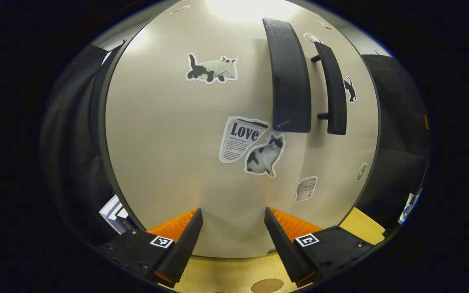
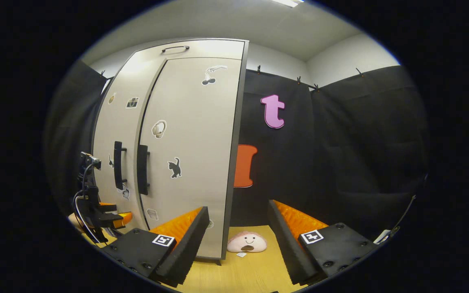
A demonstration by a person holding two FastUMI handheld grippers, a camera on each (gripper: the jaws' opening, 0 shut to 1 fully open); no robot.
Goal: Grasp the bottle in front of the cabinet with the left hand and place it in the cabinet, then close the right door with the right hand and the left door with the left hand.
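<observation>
upright cabinet (image 2: 185,154), both doors shut, handles vertical; left gripper (image 1: 233,240) and right gripper (image 2: 238,240) jaws wide

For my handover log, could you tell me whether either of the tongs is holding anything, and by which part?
Nothing is held: the left tongs and the right tongs are both open with nothing between their fingers, facing the cabinet.

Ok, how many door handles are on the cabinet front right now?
2. The left door handle sits at that door's inner edge, and the right door handle is just past the seam beside it. Both also show side by side in the right gripper view. Both doors look closed.
</observation>
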